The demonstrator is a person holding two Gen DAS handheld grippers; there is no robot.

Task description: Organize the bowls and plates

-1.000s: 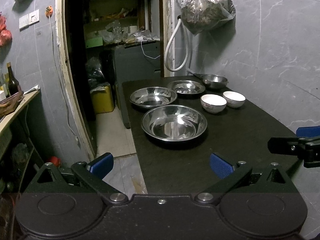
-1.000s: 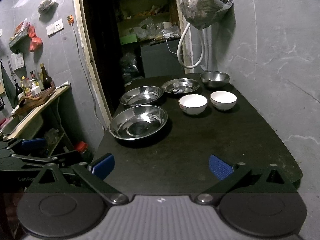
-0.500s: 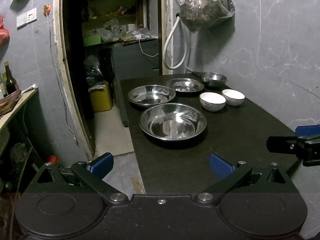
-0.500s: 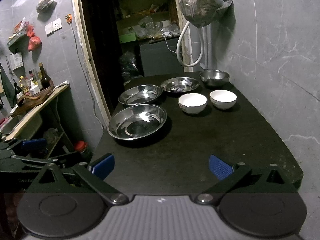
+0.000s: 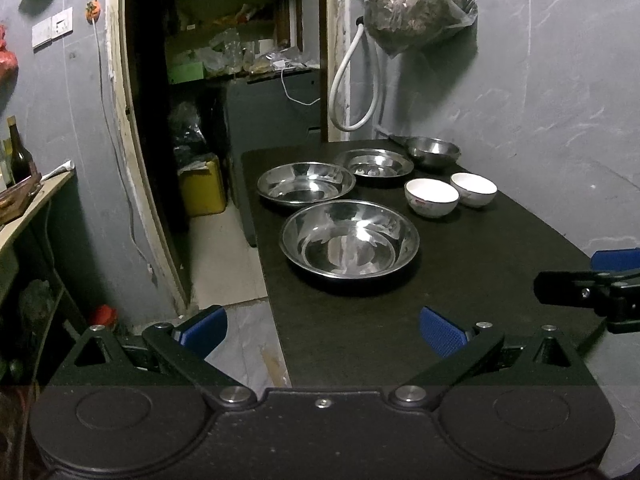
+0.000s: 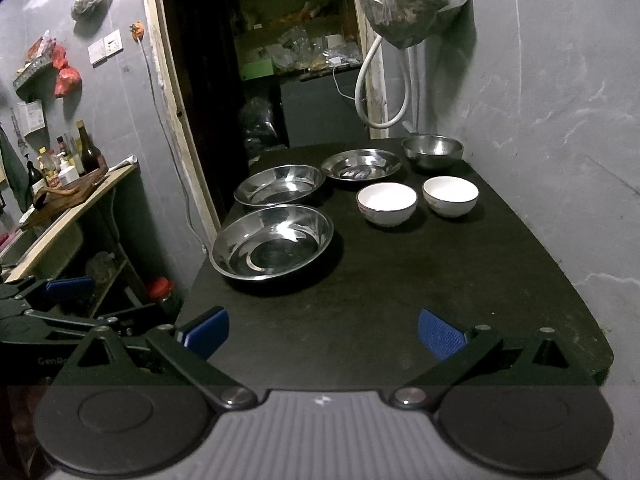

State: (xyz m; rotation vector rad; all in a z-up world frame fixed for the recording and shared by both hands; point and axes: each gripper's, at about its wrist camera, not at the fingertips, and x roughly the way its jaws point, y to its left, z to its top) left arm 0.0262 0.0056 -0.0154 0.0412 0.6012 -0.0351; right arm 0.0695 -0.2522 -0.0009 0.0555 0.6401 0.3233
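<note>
We hold the left hand-held gripper (image 5: 322,330) and the right hand-held gripper (image 6: 323,330) spread and empty at the near edge of the surface (image 6: 400,280). The largest steel plate (image 6: 273,241) sits at the left edge, with two white bowls (image 6: 387,203) further back. A clumsy pinch on its slick rim could tip it off that edge.

Three shallow steel plates were set upright along the left side of the dark table: the largest plate (image 5: 349,239) nearest, a middle plate (image 5: 306,182) just behind it, and a smaller plate (image 5: 374,162) farther back to the right. Two white bowls (image 5: 431,197) (image 5: 473,189) were placed side by side, apart, right of the plates. A steel bowl (image 5: 433,150) was set farthest back.
</note>
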